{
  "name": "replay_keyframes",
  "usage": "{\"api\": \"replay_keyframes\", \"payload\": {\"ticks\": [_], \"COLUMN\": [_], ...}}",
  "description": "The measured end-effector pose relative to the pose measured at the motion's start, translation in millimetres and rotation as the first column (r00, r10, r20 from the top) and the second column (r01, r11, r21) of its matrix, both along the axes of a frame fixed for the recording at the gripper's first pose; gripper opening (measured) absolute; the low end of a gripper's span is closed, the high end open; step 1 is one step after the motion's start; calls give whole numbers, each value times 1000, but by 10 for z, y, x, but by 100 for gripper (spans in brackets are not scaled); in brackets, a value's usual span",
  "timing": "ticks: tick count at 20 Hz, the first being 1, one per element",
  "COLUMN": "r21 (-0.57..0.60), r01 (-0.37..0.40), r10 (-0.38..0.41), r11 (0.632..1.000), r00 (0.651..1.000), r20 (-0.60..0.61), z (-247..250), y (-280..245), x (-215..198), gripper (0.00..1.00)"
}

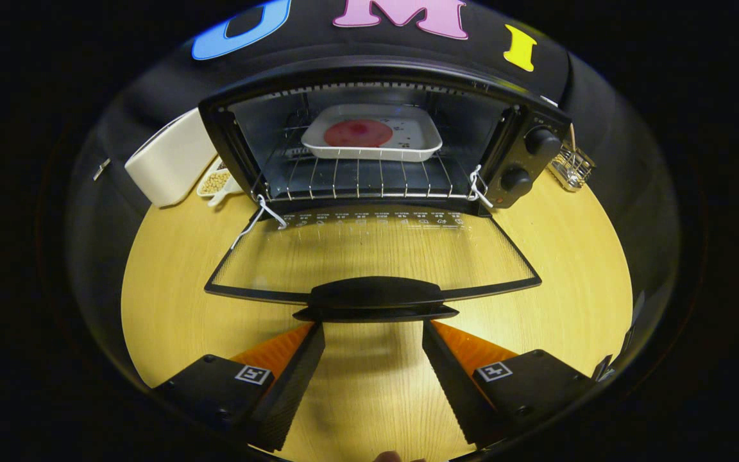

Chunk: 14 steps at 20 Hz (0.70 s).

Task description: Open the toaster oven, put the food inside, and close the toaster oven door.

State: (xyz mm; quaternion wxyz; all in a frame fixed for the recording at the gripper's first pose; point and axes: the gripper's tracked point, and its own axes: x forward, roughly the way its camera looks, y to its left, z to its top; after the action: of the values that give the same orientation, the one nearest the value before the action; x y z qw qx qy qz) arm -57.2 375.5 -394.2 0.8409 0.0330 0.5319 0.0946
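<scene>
Gripper view: spread tongs [373,333] sit just below the door handle [376,296], food tray [373,133] beyond.

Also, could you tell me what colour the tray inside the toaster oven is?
White, with a round red food item on it; the gripper view shows the tray clearly.

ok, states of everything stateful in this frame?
oven door: fully open, lying flat
door handle: just ahead of the fingertips, untouched
tray: inside the oven on the rack, food on it
rack: in the oven
knobs: position unreadable
gripper: open, holding nothing
</scene>
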Motion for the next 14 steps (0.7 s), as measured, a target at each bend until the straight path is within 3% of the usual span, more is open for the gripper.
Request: {"api": "replay_keyframes", "payload": {"ticks": [7,10,14], "r21": [3,6,59], "r01": [-22,-46,-36], "r10": [21,43,10], "r11": [1000,999,998], "r00": [988,963,916], "r20": [154,266,402], "z": [473,842,1277], "y": [-88,-131,-190], "x": [247,419,546], "gripper": [100,100,100]}}
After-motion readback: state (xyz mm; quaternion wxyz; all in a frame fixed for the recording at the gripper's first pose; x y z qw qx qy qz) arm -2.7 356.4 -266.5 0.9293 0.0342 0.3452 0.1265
